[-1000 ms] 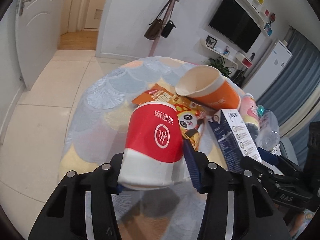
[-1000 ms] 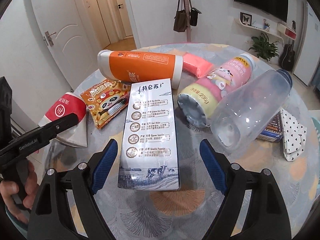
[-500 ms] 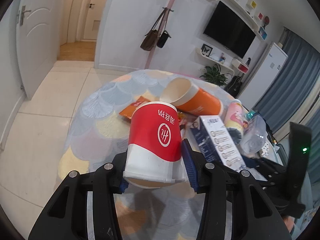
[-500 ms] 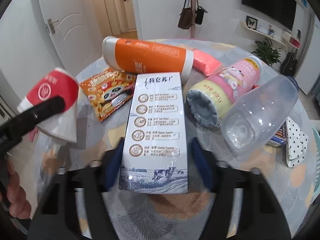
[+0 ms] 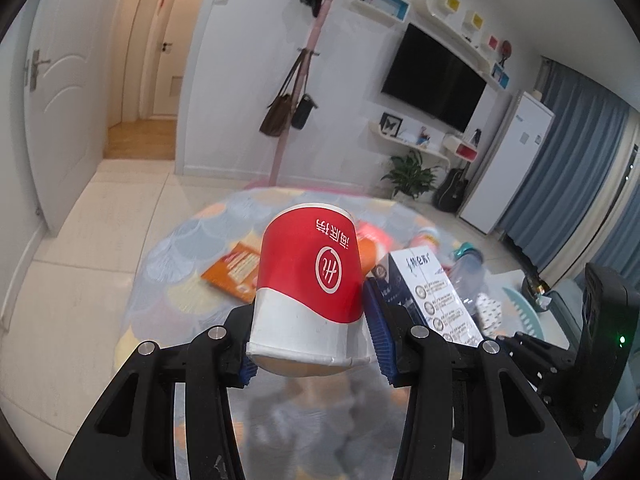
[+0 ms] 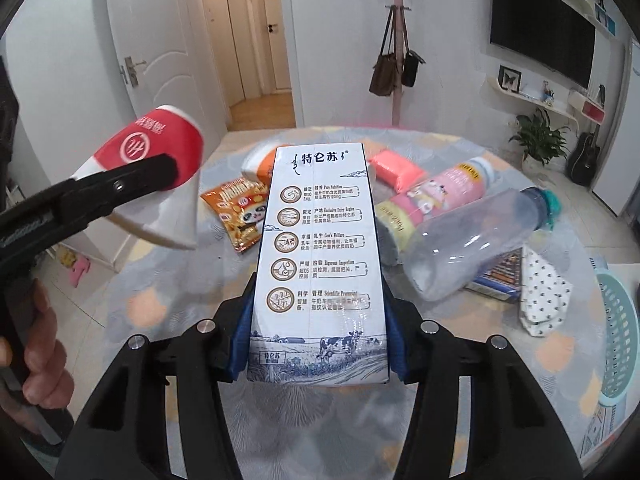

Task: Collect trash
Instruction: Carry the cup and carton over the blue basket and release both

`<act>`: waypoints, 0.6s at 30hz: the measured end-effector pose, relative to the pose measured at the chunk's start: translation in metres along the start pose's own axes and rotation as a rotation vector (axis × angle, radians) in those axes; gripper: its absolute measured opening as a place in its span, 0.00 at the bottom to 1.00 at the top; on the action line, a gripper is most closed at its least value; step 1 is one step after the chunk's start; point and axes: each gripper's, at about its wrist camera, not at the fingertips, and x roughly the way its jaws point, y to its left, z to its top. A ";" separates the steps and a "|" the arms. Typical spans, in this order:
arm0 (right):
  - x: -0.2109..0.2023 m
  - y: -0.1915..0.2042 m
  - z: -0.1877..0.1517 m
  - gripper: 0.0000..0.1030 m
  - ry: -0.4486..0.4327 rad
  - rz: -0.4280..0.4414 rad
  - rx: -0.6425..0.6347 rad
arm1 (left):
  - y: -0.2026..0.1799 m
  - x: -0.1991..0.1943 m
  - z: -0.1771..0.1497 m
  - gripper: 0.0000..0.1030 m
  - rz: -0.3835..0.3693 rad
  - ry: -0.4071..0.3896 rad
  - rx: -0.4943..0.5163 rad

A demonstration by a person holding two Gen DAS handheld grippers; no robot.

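Note:
My left gripper point(image 5: 310, 354) is shut on a red and white paper cup point(image 5: 310, 280) and holds it above the round table point(image 5: 172, 280); the cup also shows at the left of the right wrist view point(image 6: 148, 176). My right gripper point(image 6: 318, 354) is shut on a white and blue milk carton point(image 6: 320, 256), lifted off the table; the carton also shows in the left wrist view point(image 5: 432, 296). On the table lie an orange snack packet point(image 6: 240, 212), an orange cup point(image 6: 262, 166), a pink bottle point(image 6: 436, 196) and a clear plastic bottle point(image 6: 476, 240).
A pink pack point(image 6: 394, 170), a blue booklet point(image 6: 500, 276) and a dotted white cloth point(image 6: 542, 292) lie at the table's right. A teal basket point(image 6: 620, 340) stands off the right edge. A coat stand point(image 6: 396, 60) with bags is behind the table.
My left gripper has raised the red cup off the table. My right gripper has closed on the milk carton and lifted it.

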 end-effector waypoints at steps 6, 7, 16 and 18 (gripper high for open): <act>-0.037 -0.017 0.001 0.49 -0.056 0.017 0.024 | -0.023 -0.009 0.009 0.42 -0.028 -0.031 0.026; -0.044 -0.021 0.001 0.49 -0.067 0.018 0.031 | -0.028 -0.010 0.010 0.42 -0.035 -0.033 0.031; -0.104 -0.092 0.009 0.49 -0.197 -0.087 0.148 | -0.084 0.001 0.030 0.43 -0.111 -0.048 0.099; -0.114 -0.120 0.009 0.49 -0.220 -0.130 0.196 | -0.106 0.011 0.036 0.43 -0.136 -0.046 0.118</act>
